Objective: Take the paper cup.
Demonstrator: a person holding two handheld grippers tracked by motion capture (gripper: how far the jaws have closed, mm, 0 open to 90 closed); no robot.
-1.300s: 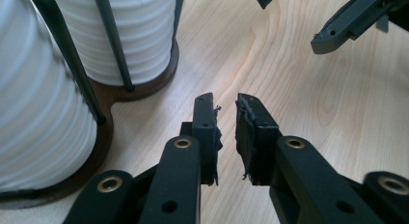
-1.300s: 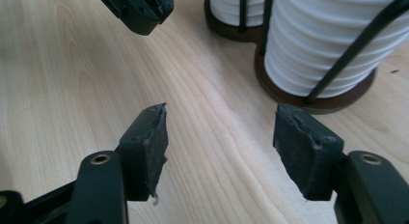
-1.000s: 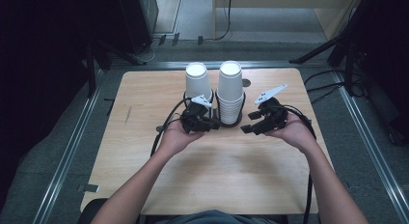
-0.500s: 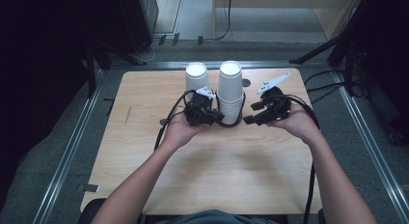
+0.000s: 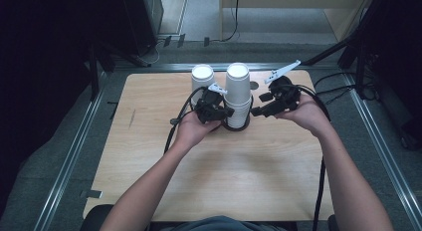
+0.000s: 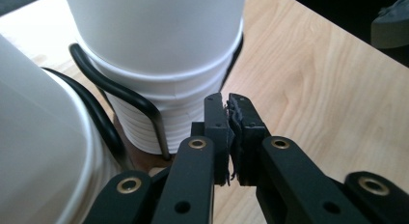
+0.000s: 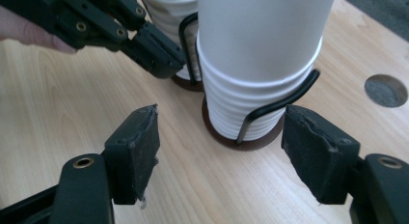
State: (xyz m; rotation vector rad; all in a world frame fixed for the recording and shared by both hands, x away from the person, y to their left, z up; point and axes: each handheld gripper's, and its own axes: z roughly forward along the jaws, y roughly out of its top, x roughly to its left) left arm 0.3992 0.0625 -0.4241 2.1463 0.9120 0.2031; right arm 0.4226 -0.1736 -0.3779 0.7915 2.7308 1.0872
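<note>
1. the left gripper point(image 5: 225, 111) has its jaws pressed together with nothing between them; in the left gripper view the two worn pads point(image 6: 230, 132) meet face to face. its closed tip sits just beside the wire holder point(image 6: 144, 113) low on the taller cup stack, and i cannot tell whether it touches.

2. the right gripper point(image 5: 256, 111) has its jaws spread, and they have just been opening. in the right gripper view the pads point(image 7: 144, 142) stand on either side of the base of the taller stack, apart from it, with nothing pinched.

3. the taller stack of paper cups point(image 5: 237, 94) stands upright in its wire holder on a dark round base point(image 7: 243, 142), between the two grippers. the spread right jaws look lined up to take the stack or one cup from the side, while the closed left tip seems placed to steady the holder; that is my reading, not something shown.

4. the shorter stack of paper cups point(image 5: 202, 80) stands just beside the taller one, on the left gripper's side and slightly farther from the person, in its own holder. neither gripper holds it.

5. both stacks sit near the far edge of the wooden table point(image 5: 149, 166), around the middle. a round hole point(image 7: 386, 90) in the tabletop lies near the taller stack. cables point(image 5: 174, 129) trail from the grippers toward the person.
</note>
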